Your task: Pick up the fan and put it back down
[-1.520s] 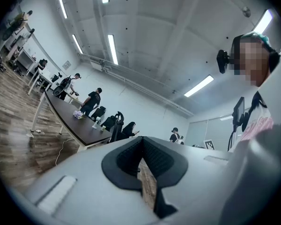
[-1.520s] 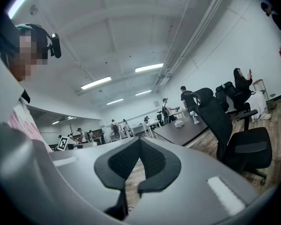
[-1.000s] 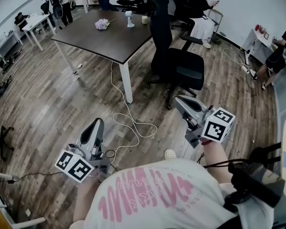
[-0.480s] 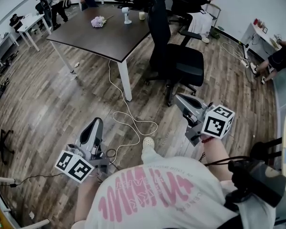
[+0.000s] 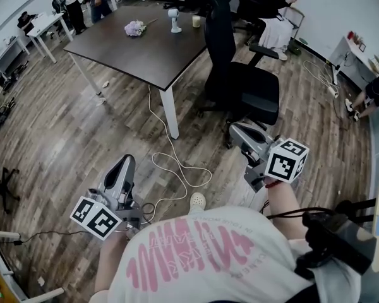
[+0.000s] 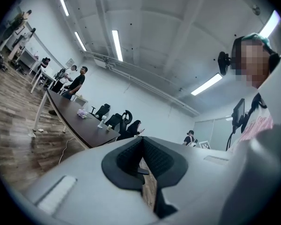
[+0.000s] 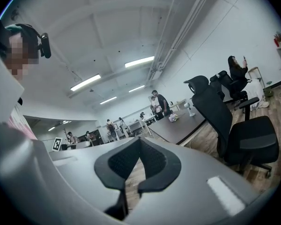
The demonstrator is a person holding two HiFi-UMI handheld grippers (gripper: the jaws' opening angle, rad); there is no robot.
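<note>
The fan (image 5: 173, 21), small and white, stands upright at the far end of a dark table (image 5: 136, 53), next to a bunch of pale flowers (image 5: 135, 29) and a cup (image 5: 195, 21). Both grippers are far from it, held level at waist height over the floor. My left gripper (image 5: 125, 164) is shut with nothing in it; in the left gripper view its pads (image 6: 131, 156) meet at the tip and the fan (image 6: 101, 121) shows small on the table beyond. My right gripper (image 5: 235, 131) is shut and empty too, and its own view shows the fan (image 7: 191, 109) far off.
A black office chair (image 5: 246, 87) stands at the table's near right corner, right ahead of the right gripper. A white cable (image 5: 172, 164) loops over the wooden floor below the table leg (image 5: 170, 111). People sit and stand at the back of the room.
The person has stepped forward: table and chair have come a little closer, and a shoe shows on the floor. Both grippers stayed shut and went along.
</note>
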